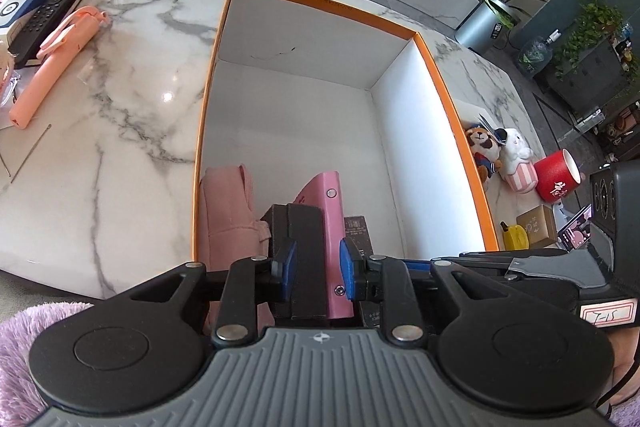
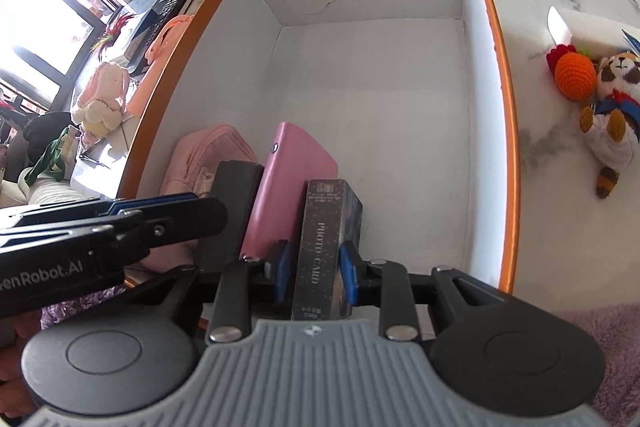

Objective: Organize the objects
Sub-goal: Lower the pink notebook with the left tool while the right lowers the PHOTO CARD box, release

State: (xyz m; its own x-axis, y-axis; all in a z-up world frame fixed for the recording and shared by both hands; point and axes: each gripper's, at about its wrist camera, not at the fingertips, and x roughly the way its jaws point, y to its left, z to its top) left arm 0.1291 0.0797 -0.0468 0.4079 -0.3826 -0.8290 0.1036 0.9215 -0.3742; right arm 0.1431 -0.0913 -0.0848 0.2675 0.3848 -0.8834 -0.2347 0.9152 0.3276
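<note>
Blue-padded jaws of our left gripper (image 1: 318, 267) sit nearest, clamped across a black block (image 1: 298, 259) and a pink case (image 1: 334, 247) that stand upright side by side. Our right gripper (image 2: 314, 273) straddles a dark box printed PHOTO CARD (image 2: 320, 247), upright just beside the pink case; whether its pads press the box we cannot tell. A soft pink pouch (image 1: 226, 215) slumps to the left of the black block. All four things stand in the near end of a white box with an orange rim (image 1: 440, 79), whose far end is bare floor. Beyond its left wall, on the marble table (image 1: 120, 99), lie a peach-coloured stick (image 1: 52, 63) and a black remote (image 1: 56, 7). Plush toys (image 2: 612, 107) lie to the right.
</note>
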